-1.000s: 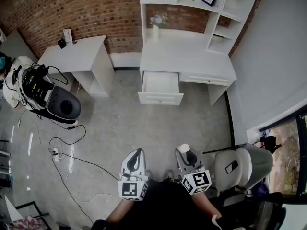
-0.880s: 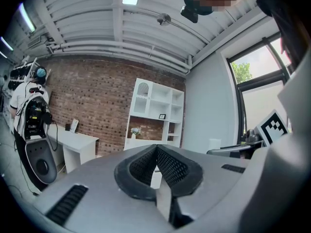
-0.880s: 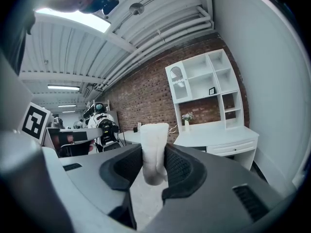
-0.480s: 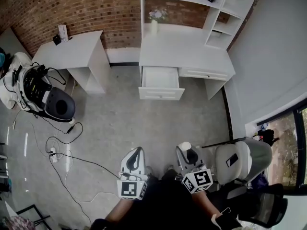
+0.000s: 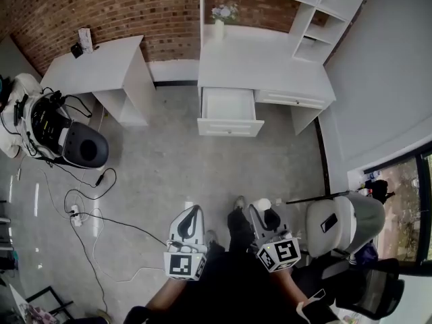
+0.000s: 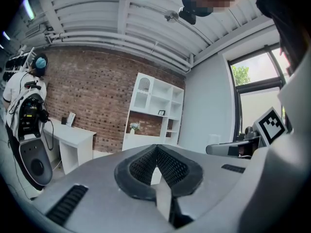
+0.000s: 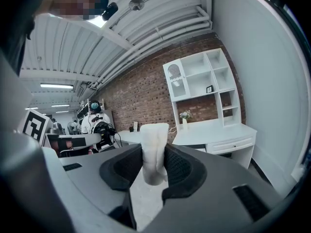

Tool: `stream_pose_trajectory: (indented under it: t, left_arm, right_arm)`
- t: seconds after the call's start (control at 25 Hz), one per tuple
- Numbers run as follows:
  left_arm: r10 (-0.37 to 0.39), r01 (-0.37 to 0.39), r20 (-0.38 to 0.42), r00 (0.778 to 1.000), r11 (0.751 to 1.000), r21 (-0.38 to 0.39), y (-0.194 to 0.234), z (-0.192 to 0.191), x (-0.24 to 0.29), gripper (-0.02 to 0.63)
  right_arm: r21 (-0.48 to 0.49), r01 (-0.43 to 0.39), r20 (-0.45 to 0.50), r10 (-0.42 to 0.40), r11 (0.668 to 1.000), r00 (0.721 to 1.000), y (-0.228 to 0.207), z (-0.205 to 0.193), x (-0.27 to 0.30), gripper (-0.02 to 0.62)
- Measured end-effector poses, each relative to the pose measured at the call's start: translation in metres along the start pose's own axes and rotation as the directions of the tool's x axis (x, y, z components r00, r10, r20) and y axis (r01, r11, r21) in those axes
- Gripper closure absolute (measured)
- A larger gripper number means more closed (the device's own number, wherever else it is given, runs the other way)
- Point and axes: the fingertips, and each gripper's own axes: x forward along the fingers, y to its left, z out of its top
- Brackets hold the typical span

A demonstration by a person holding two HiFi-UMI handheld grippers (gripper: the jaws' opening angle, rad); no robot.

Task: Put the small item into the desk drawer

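Observation:
A small white item (image 7: 153, 150) stands upright between the pads of my right gripper (image 7: 154, 166), which is shut on it. From the head view the item (image 5: 260, 204) shows as a white knob at the tip of the right gripper (image 5: 263, 214), low in the picture near the person's body. My left gripper (image 5: 191, 219) is beside it, shut with nothing in it; its pads (image 6: 167, 166) meet at the tips. The white desk (image 5: 263, 66) stands far ahead against the brick wall, its left drawer (image 5: 228, 110) pulled open and empty.
A second white desk (image 5: 101, 73) stands to the left. A black-and-white machine (image 5: 61, 137) with cables (image 5: 91, 208) lies on the grey floor at left. A grey chair (image 5: 341, 225) is close at right. Shelves (image 5: 317, 5) rise above the desk.
The view has shifted slightly, with the desk and drawer sitting a little lower and nearer. A foot now shows between the grippers. Both grippers keep their places.

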Motion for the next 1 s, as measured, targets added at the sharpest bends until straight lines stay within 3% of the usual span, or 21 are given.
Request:
stream_pose_trajectory:
  t: [1.0]
  left_arm:
    - [0.147,-0.147,0.025,0.989,0.989,0.018,-0.003,0.052,0.234,0.581]
  right_arm:
    - [-0.003,-0.158,0.019,0.158,0.987,0.987,-0.187,0.073,0.177,0.451]
